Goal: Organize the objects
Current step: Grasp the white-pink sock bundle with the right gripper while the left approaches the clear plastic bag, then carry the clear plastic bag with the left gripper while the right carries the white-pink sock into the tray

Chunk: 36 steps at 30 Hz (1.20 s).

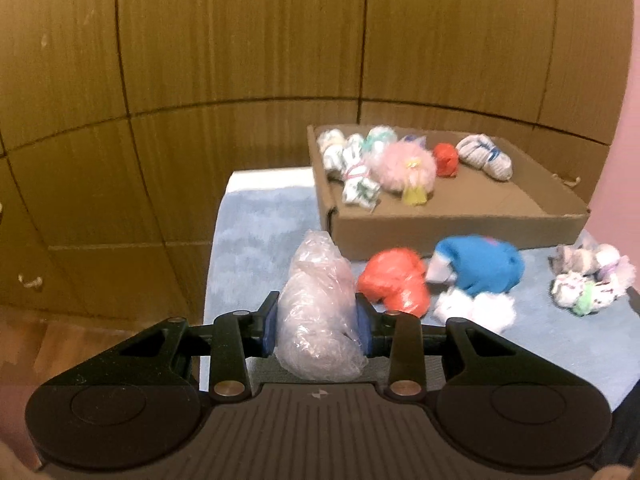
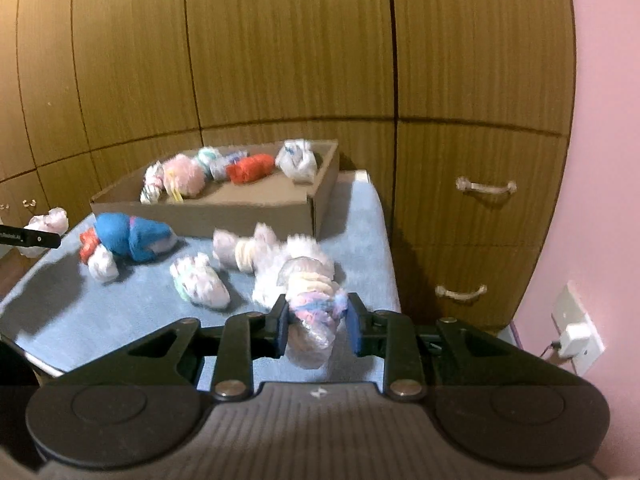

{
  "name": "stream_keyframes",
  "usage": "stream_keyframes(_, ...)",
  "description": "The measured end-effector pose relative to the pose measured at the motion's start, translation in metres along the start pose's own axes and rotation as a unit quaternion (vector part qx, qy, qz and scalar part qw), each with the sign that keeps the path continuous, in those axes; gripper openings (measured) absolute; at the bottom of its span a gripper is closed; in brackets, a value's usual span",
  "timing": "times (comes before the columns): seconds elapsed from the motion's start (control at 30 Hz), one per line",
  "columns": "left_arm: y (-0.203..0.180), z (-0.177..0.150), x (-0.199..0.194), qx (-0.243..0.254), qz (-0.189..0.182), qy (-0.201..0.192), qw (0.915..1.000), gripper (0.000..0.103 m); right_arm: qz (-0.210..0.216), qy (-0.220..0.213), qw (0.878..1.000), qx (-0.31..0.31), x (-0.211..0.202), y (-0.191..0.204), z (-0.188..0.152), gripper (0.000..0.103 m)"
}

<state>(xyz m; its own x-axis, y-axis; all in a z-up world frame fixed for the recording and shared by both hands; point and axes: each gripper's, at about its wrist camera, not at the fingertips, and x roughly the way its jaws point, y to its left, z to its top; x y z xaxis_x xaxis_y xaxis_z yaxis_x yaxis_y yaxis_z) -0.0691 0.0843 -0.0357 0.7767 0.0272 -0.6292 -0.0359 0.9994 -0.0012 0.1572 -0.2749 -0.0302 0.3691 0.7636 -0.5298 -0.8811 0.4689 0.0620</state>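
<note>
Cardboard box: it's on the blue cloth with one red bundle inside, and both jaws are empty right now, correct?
Not quite. The cardboard box on the blue cloth does hold one red bundle, but neither gripper is empty: the left wrist view shows a clear plastic-wrapped bundle clamped, the right wrist view a pastel bundle.

Wood wardrobe wall, pink corner

My view: brown panelled wardrobe [image 2: 280, 60] with drawer handles [image 2: 486, 187], pink wall [image 2: 600, 200] with a socket [image 2: 576, 328], blue-topped table [image 1: 260, 232], wooden floor [image 1: 60, 332].
</note>
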Motion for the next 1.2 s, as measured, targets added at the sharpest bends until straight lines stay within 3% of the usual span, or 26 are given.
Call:
stream_keyframes(0.23, -0.024, 0.041, -0.012, 0.023, -0.025, -0.019, 0.9992, 0.044, 0.029, -0.045, 0.998, -0.013, -0.008, 0.002, 0.052, 0.026)
stream_keyframes(0.37, -0.048, 0.073, -0.007, 0.041, -0.045, -0.023, 0.9979, 0.044, 0.054, -0.050, 0.997, -0.028, 0.005, 0.004, 0.087, 0.026)
stream_keyframes(0.57, -0.083, 0.125, 0.020, 0.065, -0.080, -0.015, 0.9946, 0.044, 0.094, -0.040, 0.993, -0.060, 0.046, 0.014, 0.138, 0.026)
stream_keyframes(0.73, -0.105, 0.154, 0.053, 0.065, -0.103, 0.005, 0.9925, 0.044, 0.123, -0.007, 0.990, -0.067, 0.091, 0.022, 0.167, 0.026)
stream_keyframes(1.0, -0.120, 0.159, 0.126, 0.062, -0.106, 0.049, 0.9912, 0.044, 0.137, 0.050, 0.984, -0.106, 0.162, 0.037, 0.170, 0.026)
stream_keyframes(1.2, -0.129, 0.141, 0.162, 0.094, -0.101, 0.075, 0.9876, 0.044, 0.137, 0.097, 0.977, -0.129, 0.213, 0.040, 0.155, 0.026)
